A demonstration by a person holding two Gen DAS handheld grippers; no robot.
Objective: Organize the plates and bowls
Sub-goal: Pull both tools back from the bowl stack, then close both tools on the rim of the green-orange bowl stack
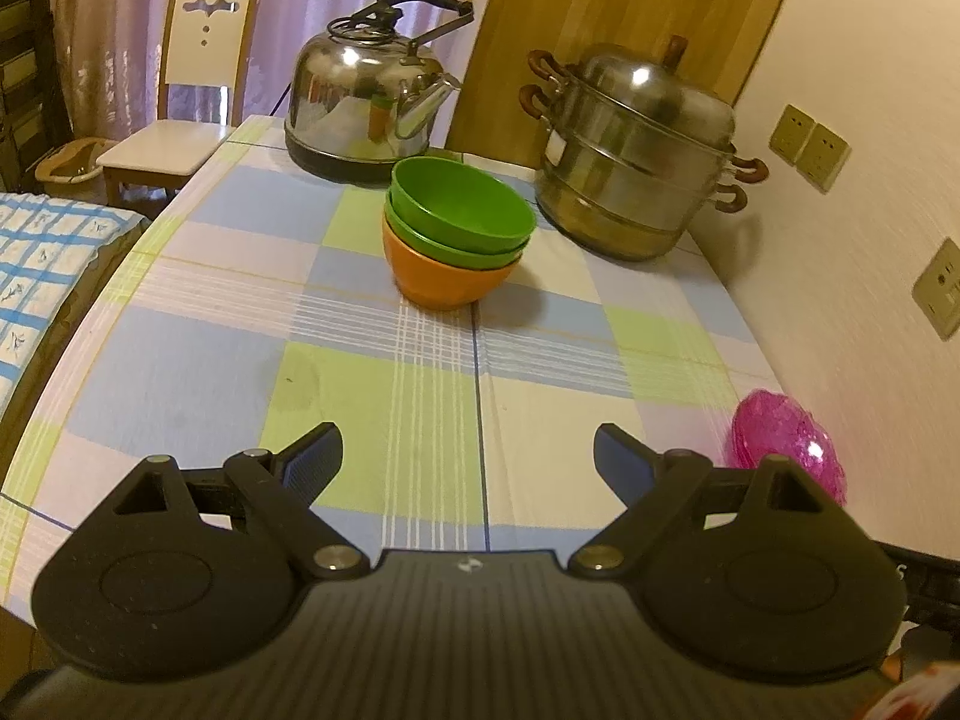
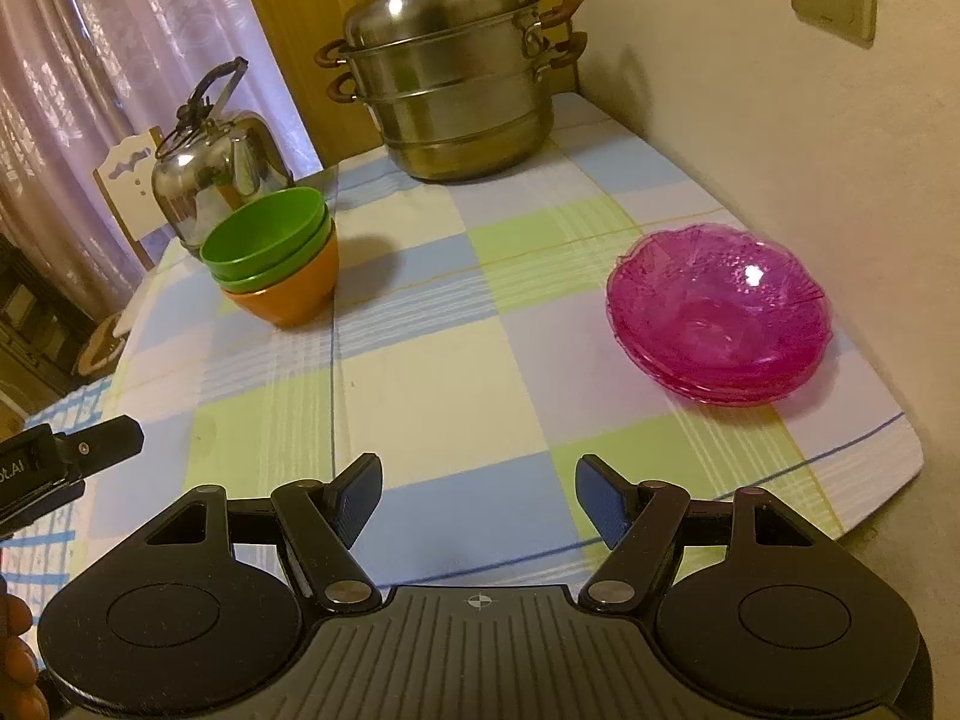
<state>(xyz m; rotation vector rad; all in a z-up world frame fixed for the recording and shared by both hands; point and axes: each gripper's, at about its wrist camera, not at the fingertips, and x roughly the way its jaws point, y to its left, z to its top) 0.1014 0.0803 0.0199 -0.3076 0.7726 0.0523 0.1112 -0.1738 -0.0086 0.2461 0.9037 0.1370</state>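
Note:
A stack of bowls, two green bowls (image 1: 462, 204) nested in an orange bowl (image 1: 441, 279), stands upright mid-table; it also shows in the right wrist view (image 2: 273, 252). A stack of pink translucent plates (image 2: 720, 315) lies near the table's right edge, partly visible in the left wrist view (image 1: 786, 444). My left gripper (image 1: 468, 456) is open and empty, hovering above the near part of the table, well short of the bowls. My right gripper (image 2: 478, 489) is open and empty above the table's near edge, left of the pink plates.
A steel kettle (image 1: 366, 102) and a steel steamer pot (image 1: 636, 156) stand at the back of the checked tablecloth (image 1: 372, 396). A wall with sockets (image 1: 810, 144) runs along the right side. A white chair (image 1: 180, 114) and a bed stand to the left.

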